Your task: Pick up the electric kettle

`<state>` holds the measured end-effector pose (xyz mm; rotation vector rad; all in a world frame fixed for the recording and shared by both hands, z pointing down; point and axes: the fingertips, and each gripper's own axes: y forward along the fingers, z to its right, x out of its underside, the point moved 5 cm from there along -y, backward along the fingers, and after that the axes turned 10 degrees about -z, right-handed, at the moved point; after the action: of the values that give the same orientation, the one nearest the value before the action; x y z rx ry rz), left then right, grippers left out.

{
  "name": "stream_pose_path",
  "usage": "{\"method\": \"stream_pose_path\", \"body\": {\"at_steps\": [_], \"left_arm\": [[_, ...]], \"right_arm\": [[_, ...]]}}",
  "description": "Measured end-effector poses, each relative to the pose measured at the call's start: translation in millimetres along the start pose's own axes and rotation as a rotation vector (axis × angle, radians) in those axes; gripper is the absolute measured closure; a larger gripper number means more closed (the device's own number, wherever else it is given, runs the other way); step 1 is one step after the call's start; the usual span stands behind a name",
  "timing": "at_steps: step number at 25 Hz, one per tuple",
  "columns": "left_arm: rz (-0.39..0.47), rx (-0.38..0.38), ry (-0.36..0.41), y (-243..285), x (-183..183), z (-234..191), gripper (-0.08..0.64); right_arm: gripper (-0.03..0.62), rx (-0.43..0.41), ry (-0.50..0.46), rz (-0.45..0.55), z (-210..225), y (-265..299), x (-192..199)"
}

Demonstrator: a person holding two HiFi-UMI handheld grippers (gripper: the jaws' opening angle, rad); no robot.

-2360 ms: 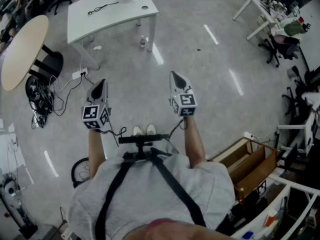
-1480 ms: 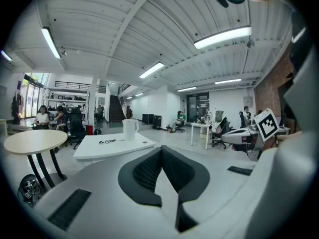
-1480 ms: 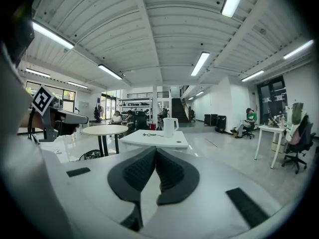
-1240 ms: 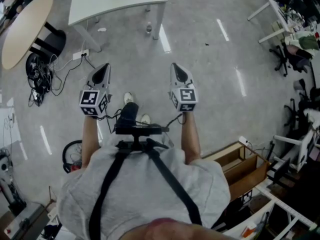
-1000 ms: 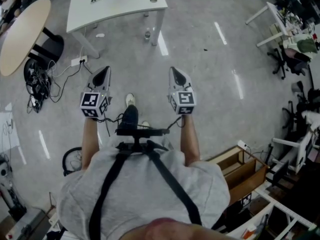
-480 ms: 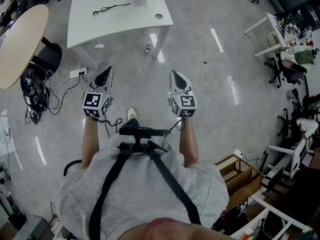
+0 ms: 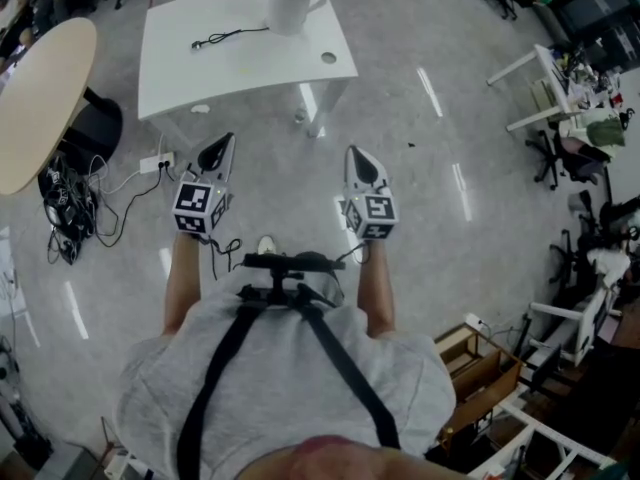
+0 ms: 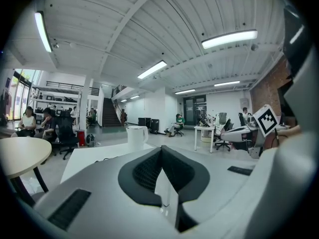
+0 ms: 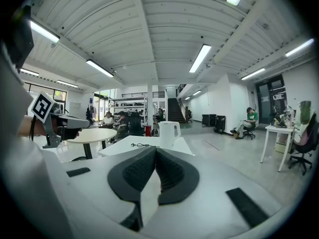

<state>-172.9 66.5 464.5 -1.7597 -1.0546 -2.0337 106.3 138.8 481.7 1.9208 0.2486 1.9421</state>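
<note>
A white electric kettle [image 7: 291,1] stands upright on the white table [image 7: 240,63] at the top of the head view, well ahead of both grippers. It also shows far off in the left gripper view as the kettle [image 8: 136,136] and in the right gripper view as the kettle [image 9: 168,134]. A black cord [image 7: 228,36] lies on the table beside it. My left gripper [image 7: 222,145] and right gripper [image 7: 356,154] are held side by side over the floor, both shut with nothing between their jaws.
A round beige table [image 7: 40,98] stands at the left, with a tangle of cables [image 7: 70,193] and a power strip [image 7: 158,162] on the floor beneath. Office chairs [image 7: 560,153] and desks fill the right side. A wooden box [image 7: 485,373] sits at lower right.
The person has walked toward the white table with both grippers. The table has come lower in the head view, and the kettle now shows whole on it.
</note>
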Motion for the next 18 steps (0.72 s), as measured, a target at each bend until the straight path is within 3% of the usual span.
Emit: {"method": "stream_pose_path", "body": {"at_steps": [11, 18], "left_arm": [[-0.016, 0.007, -0.003, 30.8, -6.0, -12.5, 0.555], [-0.02, -0.024, -0.009, 66.1, -23.1, -19.4, 0.555]], "right_arm": [[0.581, -0.014, -0.013, 0.027, 13.3, 36.3, -7.0], [0.58, -0.038, -0.027, 0.034, 45.2, 73.6, -24.5]]}}
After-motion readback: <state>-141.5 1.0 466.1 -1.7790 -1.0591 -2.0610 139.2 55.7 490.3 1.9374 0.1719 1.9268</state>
